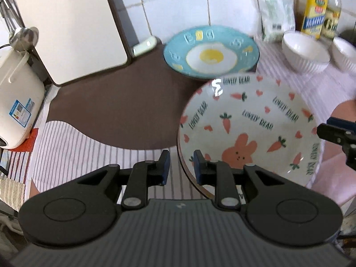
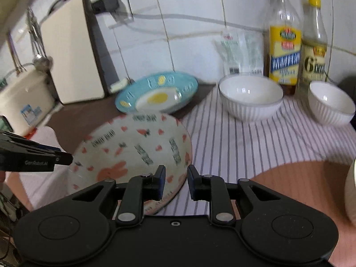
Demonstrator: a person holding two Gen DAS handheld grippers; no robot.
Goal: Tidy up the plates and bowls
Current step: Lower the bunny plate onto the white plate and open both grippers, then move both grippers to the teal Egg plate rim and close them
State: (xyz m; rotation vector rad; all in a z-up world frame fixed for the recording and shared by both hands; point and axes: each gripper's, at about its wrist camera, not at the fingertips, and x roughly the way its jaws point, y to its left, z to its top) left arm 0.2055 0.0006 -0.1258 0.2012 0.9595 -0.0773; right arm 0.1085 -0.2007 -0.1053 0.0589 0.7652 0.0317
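A white bunny-and-carrot plate is held above the striped cloth; its near rim sits between the jaws of my left gripper, which is shut on it. In the right wrist view the same plate has its right rim between the jaws of my right gripper, also shut on it. A blue fried-egg plate lies just behind it and shows in the right wrist view too. Two white ribbed bowls stand at the back right.
A white appliance box and a rice cooker stand at the left. Two bottles and a plastic packet stand against the tiled wall. A brown mat covers the counter's left part.
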